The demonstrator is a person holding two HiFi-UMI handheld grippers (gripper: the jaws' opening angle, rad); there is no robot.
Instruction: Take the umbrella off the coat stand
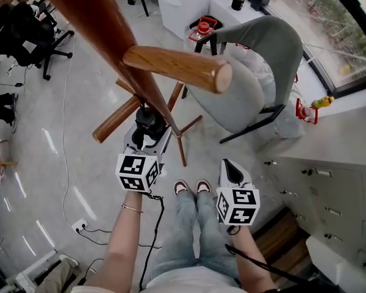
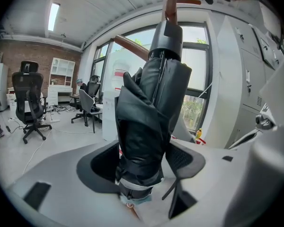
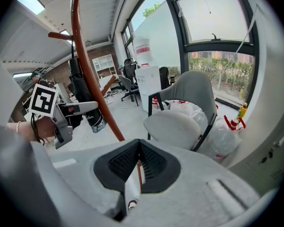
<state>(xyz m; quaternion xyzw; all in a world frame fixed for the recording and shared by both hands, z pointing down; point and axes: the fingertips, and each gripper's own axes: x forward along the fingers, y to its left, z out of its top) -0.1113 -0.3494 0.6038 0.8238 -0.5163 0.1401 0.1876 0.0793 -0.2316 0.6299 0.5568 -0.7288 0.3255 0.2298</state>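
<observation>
While the left gripper's (image 1: 148,130) jaws clamp the folded black umbrella (image 2: 149,126), which seems to hang against the coat stand (image 1: 104,23), the right gripper's (image 1: 230,165) jaws sit pressed together, empty.

This is an open-plan office. Beyond the wooden coat stand (image 1: 104,35), black swivel chairs (image 2: 32,103) on castors stand on a pale polished floor (image 1: 49,163). Farther behind it a person (image 2: 80,85) sits at a desk near white shelving (image 2: 62,77) set against a brick wall (image 2: 19,63). On the stand's right in the head view runs a bank of grey drawer cabinets (image 1: 317,191) (a small knob on each front), close to large dark-framed windows (image 1: 320,17). A grey lounge chair (image 1: 256,72) sits just beside the stand. On the stand's left, loose cables (image 1: 64,121) trail to a floor socket (image 1: 79,226).
</observation>
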